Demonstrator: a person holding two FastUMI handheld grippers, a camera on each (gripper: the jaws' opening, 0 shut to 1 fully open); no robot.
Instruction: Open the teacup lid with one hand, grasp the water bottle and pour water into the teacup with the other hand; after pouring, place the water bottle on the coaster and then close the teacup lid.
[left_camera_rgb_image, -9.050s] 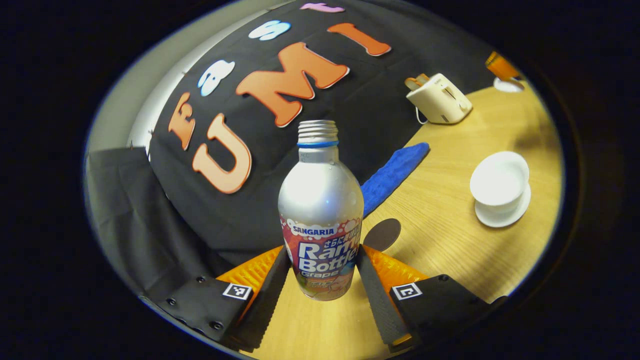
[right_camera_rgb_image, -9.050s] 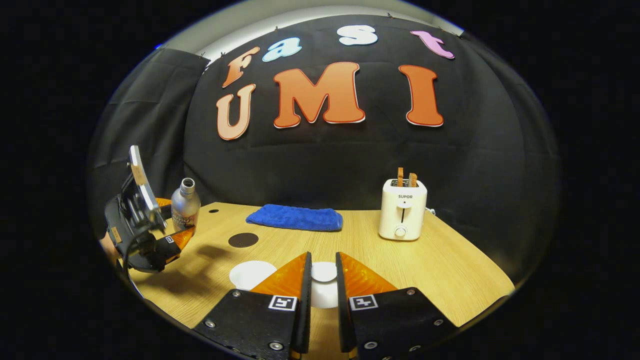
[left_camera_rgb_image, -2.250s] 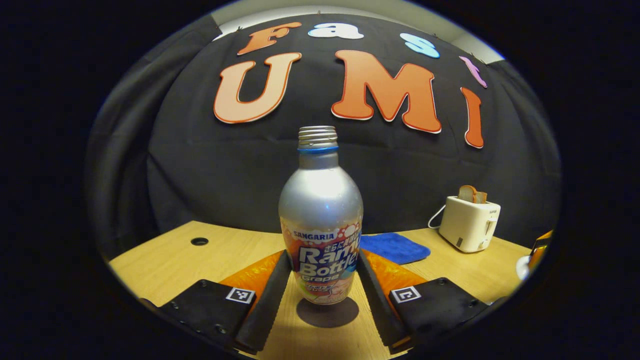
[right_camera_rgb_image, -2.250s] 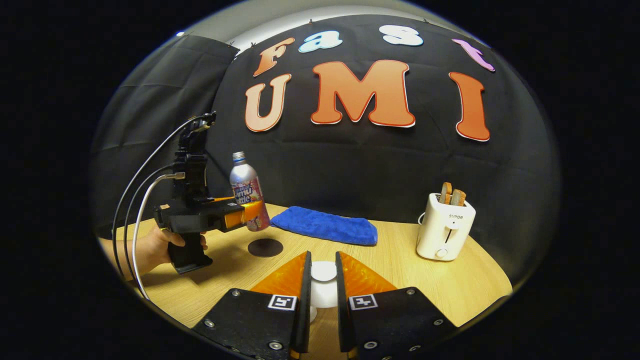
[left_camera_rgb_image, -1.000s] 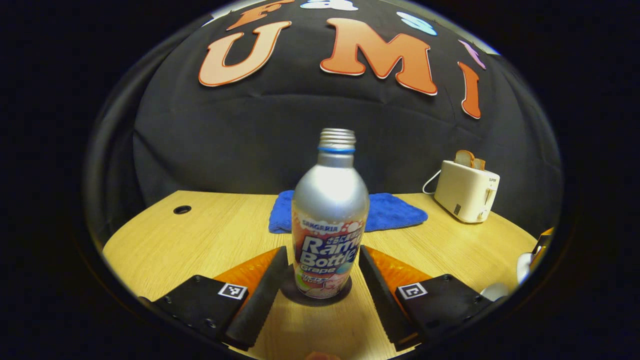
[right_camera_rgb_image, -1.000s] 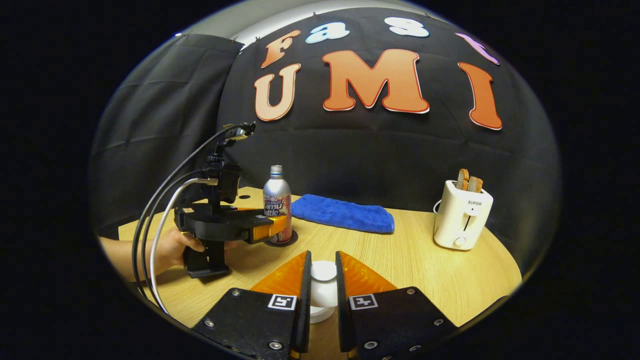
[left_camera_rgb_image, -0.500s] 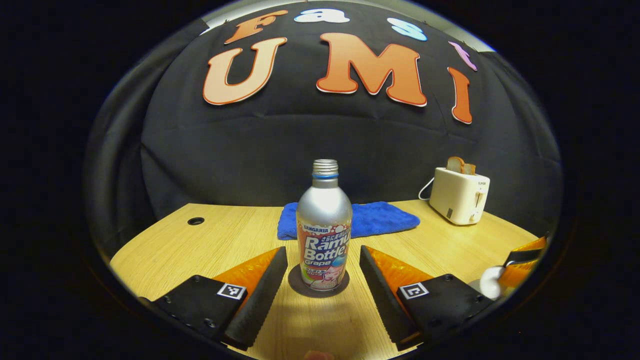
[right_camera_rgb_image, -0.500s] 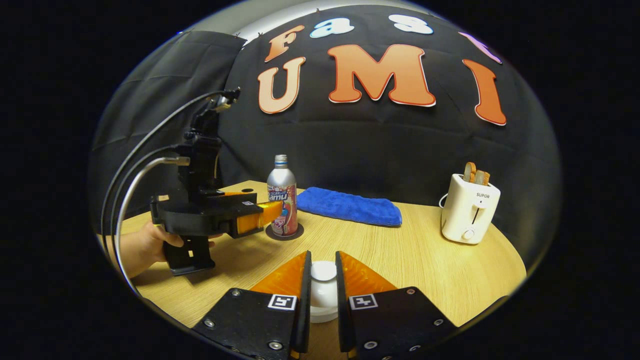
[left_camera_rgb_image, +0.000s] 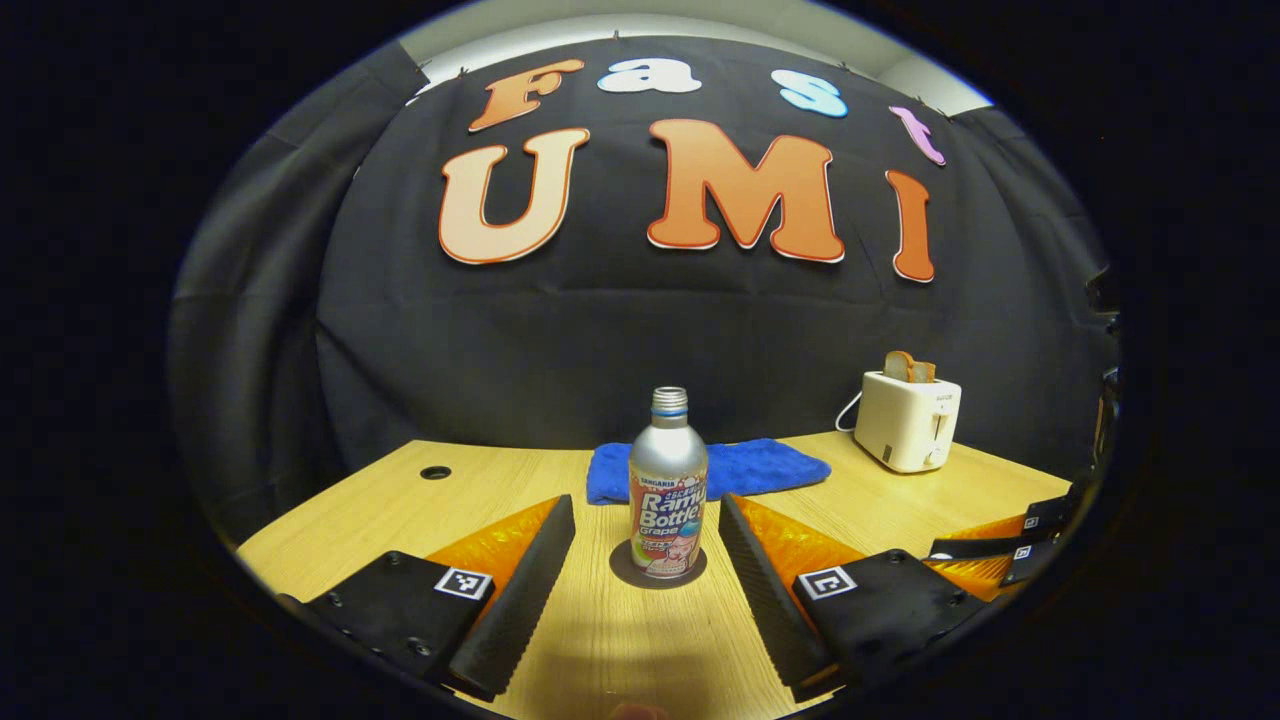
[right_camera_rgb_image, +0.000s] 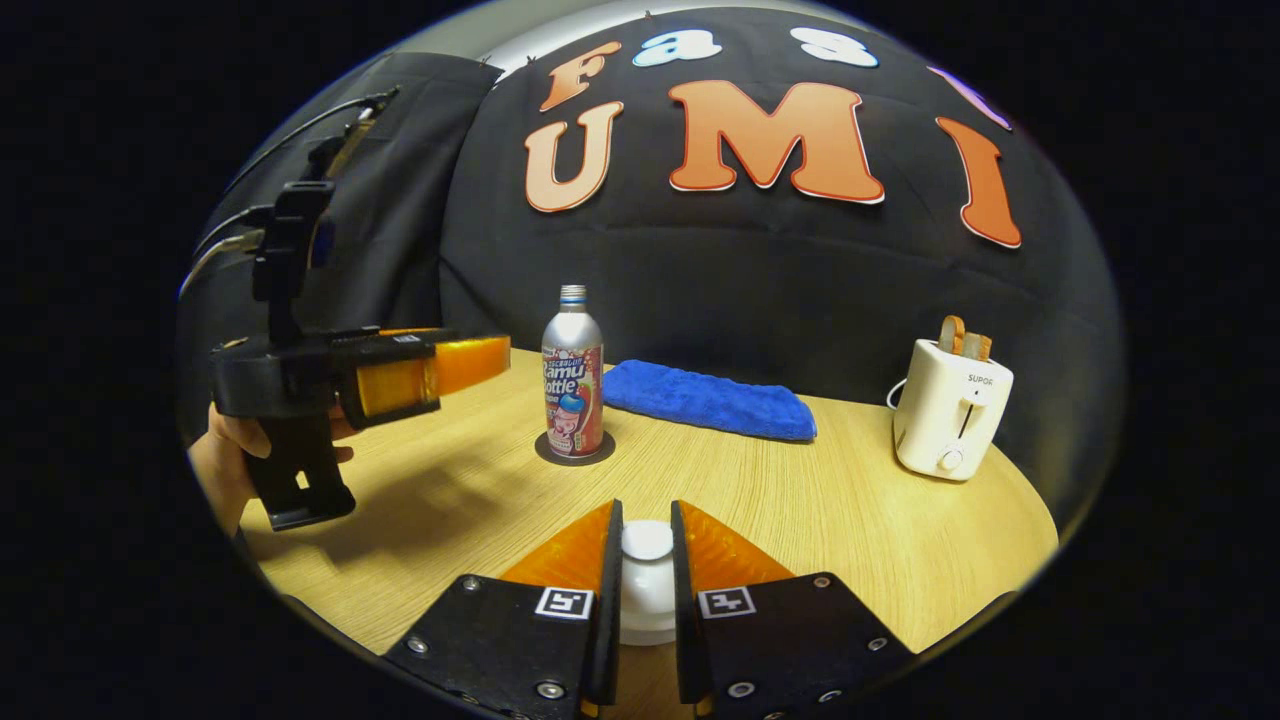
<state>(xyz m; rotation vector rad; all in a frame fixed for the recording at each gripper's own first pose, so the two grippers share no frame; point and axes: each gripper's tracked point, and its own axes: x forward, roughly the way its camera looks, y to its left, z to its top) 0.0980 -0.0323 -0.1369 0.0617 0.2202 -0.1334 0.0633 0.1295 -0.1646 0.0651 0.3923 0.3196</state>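
Note:
The silver water bottle (left_camera_rgb_image: 668, 480) stands upright on the dark round coaster (left_camera_rgb_image: 625, 572), uncapped. My left gripper (left_camera_rgb_image: 644, 502) is open and drawn back from it, its fingers (left_camera_rgb_image: 520, 590) wide on either side with nothing between them. In the right gripper view the bottle (right_camera_rgb_image: 573, 375) and coaster (right_camera_rgb_image: 575, 455) sit mid-table, with the left gripper (right_camera_rgb_image: 470, 360) to their left, held by a hand (right_camera_rgb_image: 225, 450). My right gripper (right_camera_rgb_image: 646, 515) is shut on the knob of the white teacup lid (right_camera_rgb_image: 647, 585). What lies under the lid is hidden by the fingers.
A blue cloth (right_camera_rgb_image: 710, 400) lies behind the bottle along the wall. A white toaster (right_camera_rgb_image: 950, 410) with toast stands at the back right. The wooden table (right_camera_rgb_image: 820, 520) has a cable hole (left_camera_rgb_image: 435, 472) at its far left. The right gripper (left_camera_rgb_image: 1010, 560) shows at the left gripper view's right edge.
My left gripper set the bottle on the coaster, opened and pulled back toward me. The right gripper has kept hold of the lid and shifted only slightly.

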